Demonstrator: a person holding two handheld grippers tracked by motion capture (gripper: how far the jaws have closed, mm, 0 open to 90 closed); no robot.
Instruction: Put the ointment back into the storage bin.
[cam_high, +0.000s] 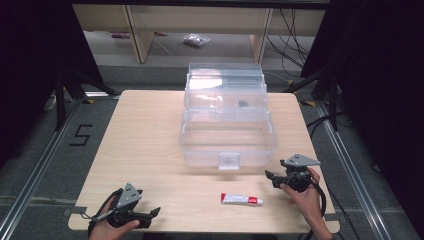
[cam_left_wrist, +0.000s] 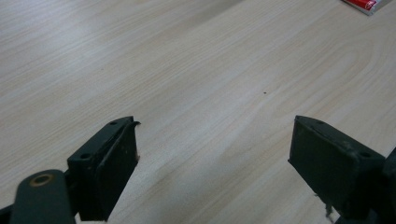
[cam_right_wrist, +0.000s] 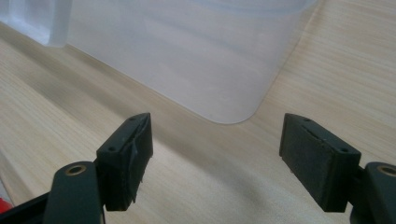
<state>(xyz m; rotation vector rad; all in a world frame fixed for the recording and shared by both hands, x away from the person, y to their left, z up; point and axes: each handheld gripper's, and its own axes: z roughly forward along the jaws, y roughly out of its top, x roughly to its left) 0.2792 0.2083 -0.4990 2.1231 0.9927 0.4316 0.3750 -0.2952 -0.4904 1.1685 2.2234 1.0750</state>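
Both tongs gape empty over the table (cam_high: 150, 150): tube (cam_high: 242, 199) lies between left gripper (cam_high: 155, 214) and right gripper (cam_high: 269, 176), nearer the right; clear box (cam_high: 227, 142) just ahead of right gripper.

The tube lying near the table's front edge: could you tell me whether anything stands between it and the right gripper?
Nothing visible does. The tube lies alone on bare table, and the right gripper, jaws open, hovers just beyond it beside the clear box.
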